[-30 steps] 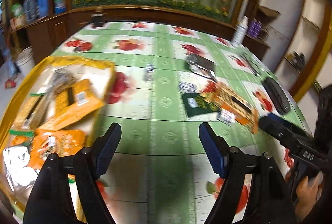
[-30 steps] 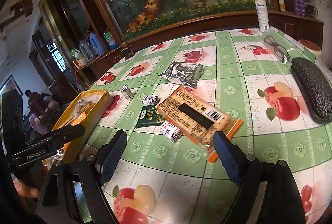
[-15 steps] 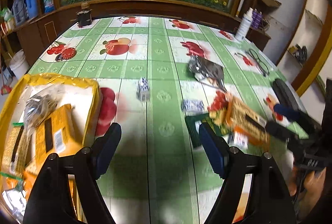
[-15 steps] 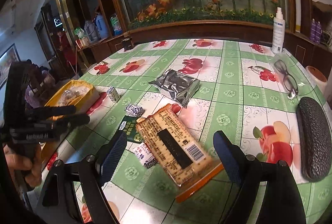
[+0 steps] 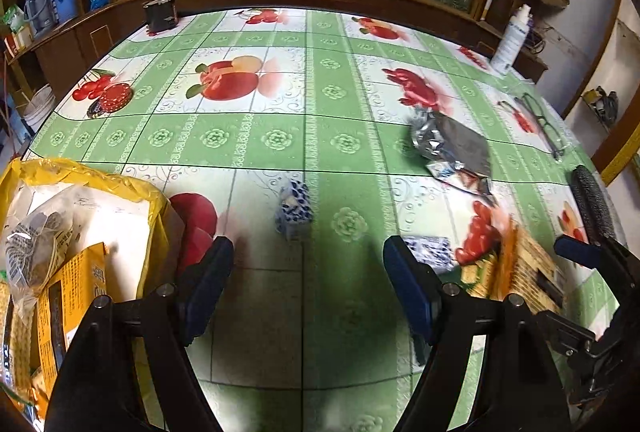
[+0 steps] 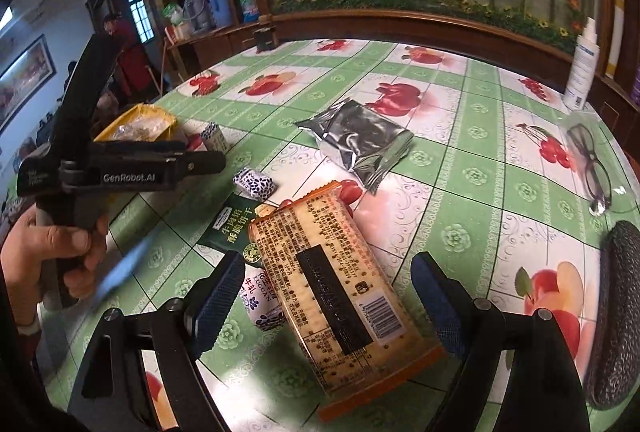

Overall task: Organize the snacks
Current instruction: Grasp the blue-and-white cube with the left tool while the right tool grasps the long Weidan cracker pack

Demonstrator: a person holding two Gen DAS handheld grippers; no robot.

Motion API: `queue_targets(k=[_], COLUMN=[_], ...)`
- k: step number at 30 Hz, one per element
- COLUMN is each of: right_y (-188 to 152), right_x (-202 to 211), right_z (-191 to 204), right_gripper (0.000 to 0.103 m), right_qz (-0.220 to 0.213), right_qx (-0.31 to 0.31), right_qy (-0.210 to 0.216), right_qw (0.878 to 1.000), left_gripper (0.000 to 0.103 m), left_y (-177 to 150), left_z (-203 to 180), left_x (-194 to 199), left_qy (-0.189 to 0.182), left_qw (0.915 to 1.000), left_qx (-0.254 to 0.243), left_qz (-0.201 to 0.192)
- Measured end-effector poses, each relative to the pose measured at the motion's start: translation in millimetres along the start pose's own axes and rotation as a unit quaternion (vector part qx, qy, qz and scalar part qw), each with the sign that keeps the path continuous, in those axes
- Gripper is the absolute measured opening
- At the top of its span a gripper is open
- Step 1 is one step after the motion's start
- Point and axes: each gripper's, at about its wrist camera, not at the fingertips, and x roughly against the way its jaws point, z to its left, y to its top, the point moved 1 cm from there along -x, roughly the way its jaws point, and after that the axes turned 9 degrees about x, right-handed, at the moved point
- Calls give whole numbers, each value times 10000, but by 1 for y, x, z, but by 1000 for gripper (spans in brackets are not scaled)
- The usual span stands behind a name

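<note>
Both sets of tongs are released, jaws spread wide and holding nothing. The left gripper [image 5: 308, 284] hovers over the green fruit-print tablecloth [image 5: 240, 140] near the table's left edge, facing a small blue-and-white wrapped candy [image 5: 294, 210] that lies just ahead of the gap between its fingers. Just beside its left finger sits the yellow bag [image 5: 152, 200], which lies at the left edge of the table and holds an orange packet [image 5: 70, 296] and a clear bag of snacks [image 5: 34, 248].

The right gripper [image 6: 328, 296] hangs over the long cracker pack [image 6: 340, 292] with the orange border, which lies flat on the table between the spread fingers, touching neither. Tucked partly under the pack's left side are a dark green biscuit packet [image 6: 228, 228] and a blue-and-white candy [image 6: 260, 302], the latter just beside the left finger. Another blue-and-white candy [image 6: 256, 184] rests a little farther in, and a silver foil pouch [image 6: 360, 140] lies toward the middle of the table, well apart from the bag. A third small candy [image 6: 214, 136] stands near the bag's corner.

Along the right edge of the table lie a pair of glasses [image 6: 588, 160] and a dark textured glasses case [image 6: 616, 312]. A white spray bottle [image 6: 582, 68] stands at the far right corner. The left hand [image 6: 52, 252] grips its tool's handle at the left of the right-wrist view.
</note>
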Motion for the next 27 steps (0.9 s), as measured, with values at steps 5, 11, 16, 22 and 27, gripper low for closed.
queue_targets(k=[5, 11, 16, 22, 27], right_y=[-1, -2, -5, -8, -10], right_x=[-10, -15, -13, -8, -1], right_z=[-1, -4, -10, -18, -19], right_gripper=[83, 73, 56, 56, 56], right_qz=[137, 248, 244, 147, 18], right_qx=[-46, -118, -309, -575, -715], right_qy=[20, 78, 59, 84, 126], right_qw=[9999, 9996, 9992, 9982, 9974], left_gripper=[77, 77, 55, 13, 11], left_y=[9, 14, 13, 19, 12], left_z=[-3, -6, -5, 14, 10], left_x=[-11, -19, -19, -11, -7], left_qy=[301, 461, 470, 129, 31], left_qw=[9995, 9986, 9983, 9996, 9996], left_qx=[-111, -192, -244, 71, -25], left_qz=[-75, -160, -237, -238, -291])
